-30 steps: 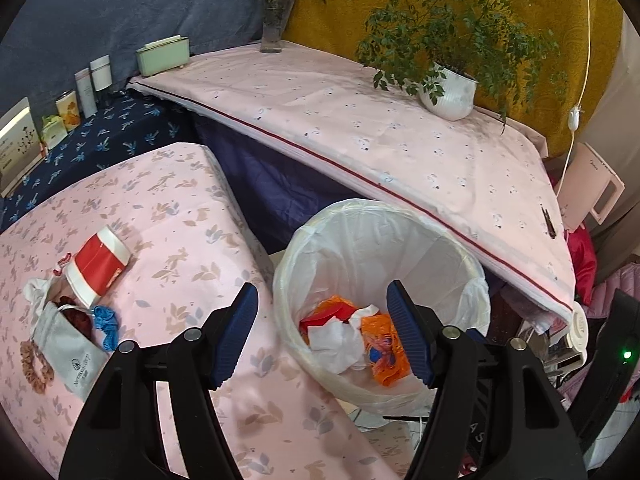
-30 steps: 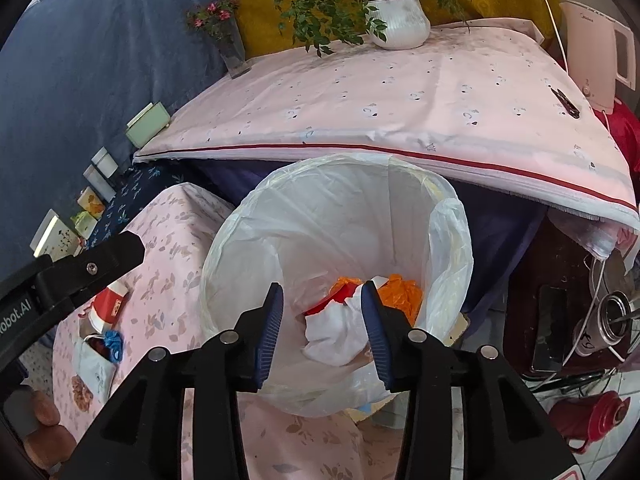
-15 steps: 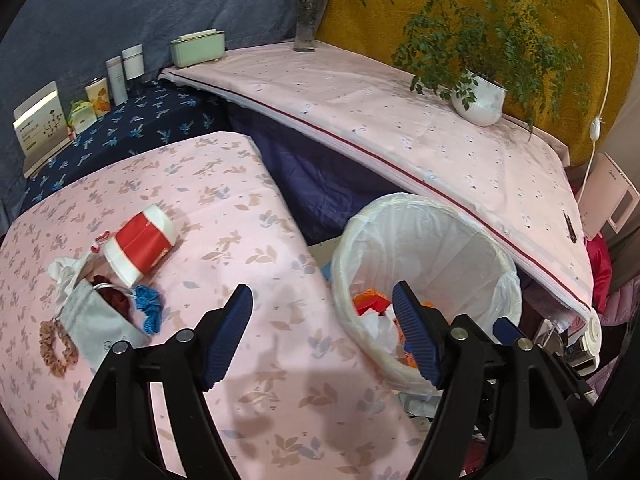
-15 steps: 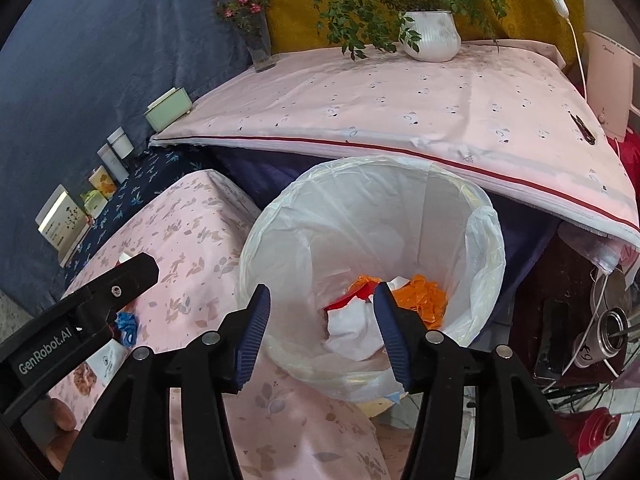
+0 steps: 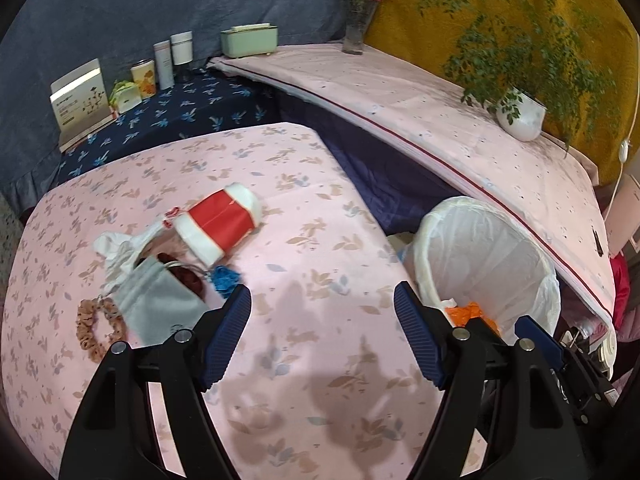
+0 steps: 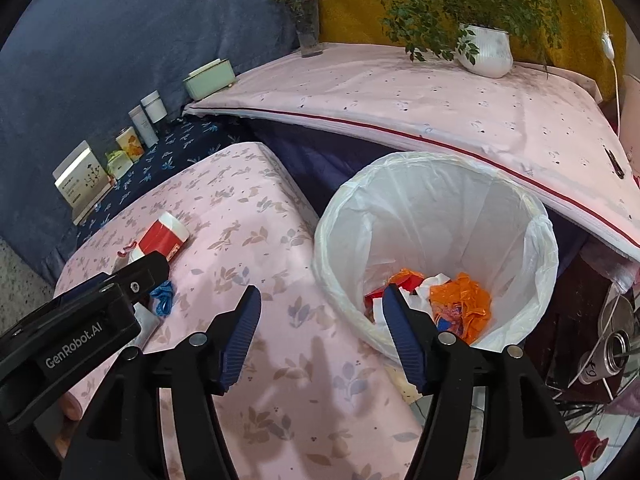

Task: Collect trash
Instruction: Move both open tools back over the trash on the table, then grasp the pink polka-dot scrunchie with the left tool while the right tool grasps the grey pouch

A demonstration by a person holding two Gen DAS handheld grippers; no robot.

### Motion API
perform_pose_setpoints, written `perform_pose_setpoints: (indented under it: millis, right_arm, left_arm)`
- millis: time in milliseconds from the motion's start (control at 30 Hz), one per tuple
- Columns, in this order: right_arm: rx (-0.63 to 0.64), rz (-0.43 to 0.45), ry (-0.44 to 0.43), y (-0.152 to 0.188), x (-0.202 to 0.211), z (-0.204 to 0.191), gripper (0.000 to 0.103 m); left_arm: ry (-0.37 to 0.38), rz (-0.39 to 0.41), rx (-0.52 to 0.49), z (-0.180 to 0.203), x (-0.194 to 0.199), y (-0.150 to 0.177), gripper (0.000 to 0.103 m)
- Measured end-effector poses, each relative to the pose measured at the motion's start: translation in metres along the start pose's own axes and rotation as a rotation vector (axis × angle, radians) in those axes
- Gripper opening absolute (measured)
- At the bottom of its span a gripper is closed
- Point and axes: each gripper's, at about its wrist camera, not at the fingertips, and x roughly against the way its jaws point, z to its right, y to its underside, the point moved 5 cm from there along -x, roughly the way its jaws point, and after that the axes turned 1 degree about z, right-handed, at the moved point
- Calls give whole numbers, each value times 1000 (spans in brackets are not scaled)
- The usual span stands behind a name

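White plastic lines the trash bin (image 6: 436,248), which stands on the floor just beside the right edge of the pink floral table (image 5: 280,208), below the draped pink sheet (image 6: 440,96); crumpled orange, red and white scraps (image 6: 460,300) lie at its bottom. On the table, well apart from the bin, a red and white cup (image 5: 220,220) lies on its side, touching a crumpled white tissue (image 5: 116,248) and a grey drawstring pouch (image 5: 156,304), with a blue scrap (image 5: 224,278) just beside the pouch and a tan scrunchie (image 5: 96,328) at the pouch's left. The left gripper (image 5: 322,308) hovers over bare tablecloth, its jaws spread wide with nothing between them, having just been opening. The right gripper (image 6: 320,312) hangs over the table edge and the bin rim, its jaws also apart and empty, having just been opening too; in its view the left gripper (image 6: 148,276) shows at the left, over the cup. Farther back stand small bottles and cartons (image 5: 160,64) on a dark blue cloth, a green box (image 5: 250,40), a flower vase (image 5: 358,12) and a potted plant (image 5: 520,116)
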Motion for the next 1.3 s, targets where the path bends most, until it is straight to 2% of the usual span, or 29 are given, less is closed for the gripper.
perform_pose_setpoints:
  millis: [667, 1000, 1300]
  right_arm:
    - [193, -54, -73, 27, -14, -110, 68]
    - [294, -97, -114, 45, -32, -166, 68]
    - [362, -146, -145, 61, -58, -213, 68]
  left_arm:
    - [-116, -21, 180, -127, 3, 24, 70]
    - [-215, -52, 260, -199, -1, 46, 70]
    - [-270, -86, 311, -249, -8, 65, 79]
